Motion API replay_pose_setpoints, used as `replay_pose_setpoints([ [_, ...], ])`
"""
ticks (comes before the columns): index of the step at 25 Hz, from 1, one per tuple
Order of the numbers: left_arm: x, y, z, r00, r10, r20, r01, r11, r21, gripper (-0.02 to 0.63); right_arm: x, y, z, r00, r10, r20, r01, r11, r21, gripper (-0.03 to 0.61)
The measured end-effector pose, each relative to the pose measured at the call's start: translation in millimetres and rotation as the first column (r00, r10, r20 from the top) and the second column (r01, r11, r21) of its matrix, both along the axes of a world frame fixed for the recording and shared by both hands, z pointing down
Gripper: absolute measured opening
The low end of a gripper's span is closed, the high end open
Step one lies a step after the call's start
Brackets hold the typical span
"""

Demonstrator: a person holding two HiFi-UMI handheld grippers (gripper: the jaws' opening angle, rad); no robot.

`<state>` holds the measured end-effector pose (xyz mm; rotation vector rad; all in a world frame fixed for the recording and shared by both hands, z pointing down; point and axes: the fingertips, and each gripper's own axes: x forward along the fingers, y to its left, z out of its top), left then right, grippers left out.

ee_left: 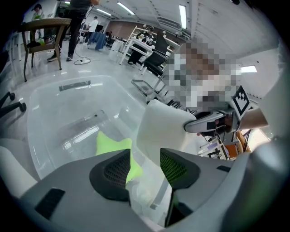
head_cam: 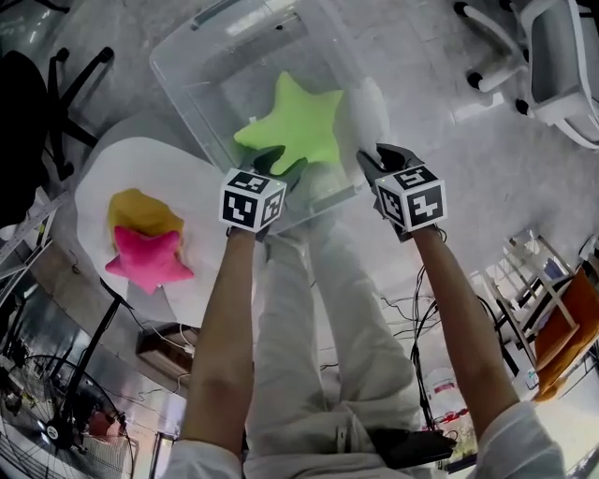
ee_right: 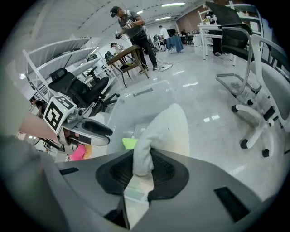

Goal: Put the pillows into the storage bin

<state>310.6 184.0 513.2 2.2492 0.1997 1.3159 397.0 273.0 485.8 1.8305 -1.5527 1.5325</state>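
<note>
The right gripper (head_cam: pixel 384 157) is clenched on a corner of the white pillow (head_cam: pixel 367 112), which hangs over the right edge of the clear storage bin (head_cam: pixel 182 79). The left gripper (head_cam: pixel 281 164) stands open; the green star pillow (head_cam: pixel 295 122) in the bin seems just to reach its jaws. Pink (head_cam: pixel 148 260) and yellow (head_cam: pixel 140 213) pillows lie on the white table (head_cam: pixel 98 182).

Open-plan office or lab — swivel chairs (ee_right: pixel 234 41), white desks (ee_right: pixel 209 28), ceiling strip lights (ee_left: pixel 183 13)
</note>
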Motion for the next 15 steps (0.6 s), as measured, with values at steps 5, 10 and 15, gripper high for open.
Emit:
replay_pose_setpoints([
  [5, 2, 0, -2, 1.0, -0.007, -0.004, 0.007, 1.0, 0.003, 0.216, 3, 6, 5, 0.999, 0.007, -0.041, -0.008, 0.999, -0.045, 0.097],
  [10, -3, -3, -3, 1.0, -0.024, -0.005, 0.024, 1.0, 0.006, 0.216, 2, 9, 9, 0.998, 0.018, -0.052, -0.022, 0.997, -0.073, 0.1],
  [15, -14, -5, -3, 0.999, -0.043, 0.001, 0.043, 0.999, 0.008, 0.219, -3, 5, 8, 0.998, 0.009, -0.057, -0.013, 0.998, -0.066, 0.146],
])
